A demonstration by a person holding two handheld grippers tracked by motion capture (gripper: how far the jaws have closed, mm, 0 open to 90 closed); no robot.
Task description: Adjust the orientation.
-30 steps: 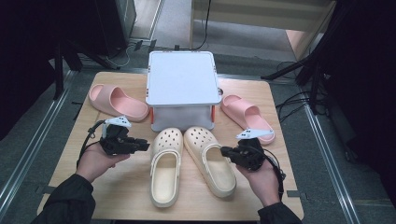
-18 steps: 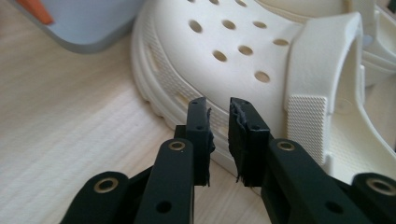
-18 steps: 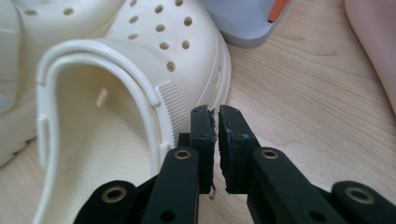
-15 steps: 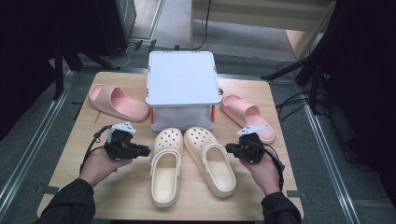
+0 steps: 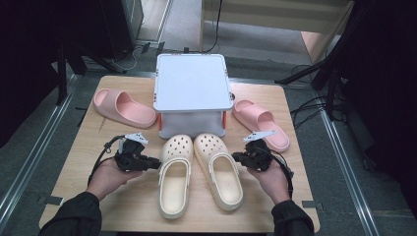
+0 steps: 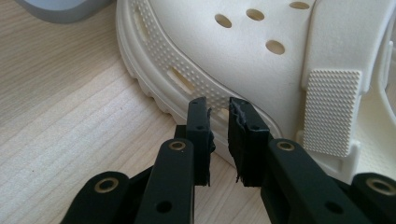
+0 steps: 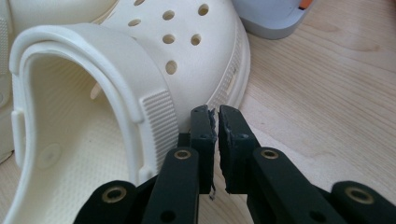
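Step in hand: you bring both grippers in on the pair of cream clogs that lie side by side just in front of the grey box (image 5: 193, 96) — one gripper to each outer flank.
Left clog (image 5: 175, 173): it lies in front of the box's left half, toe toward the box, heel toward you; aim for the ribbed sole edge under the strap hinge, where the wall looks firm enough to pinch.
Right clog (image 5: 219, 169): it lies in front of the box's right half, angled a little outward; its raised heel strap stands just beside your jaws, so go in low under it.
Left gripper (image 6: 219, 122): its fingers have just been closing to a narrow gap with nothing between them — the tips stand just short of the left clog's sole rim. You likely need to spread them before they can take the wall.
Right gripper (image 7: 217, 121): its fingers are nearly pressed together and pinch nothing, just beside the right clog's side. Open them too, then close on the rim rather than the soft strap.
Risk: closed tips may only shove the clogs sideways into each other.
Table (image 5: 305, 123): pale wood grain; a pink slide (image 5: 122, 107) lies left of the box, another pink slide (image 5: 261, 123) right of it.
Room: dark stands and cables behind the box.
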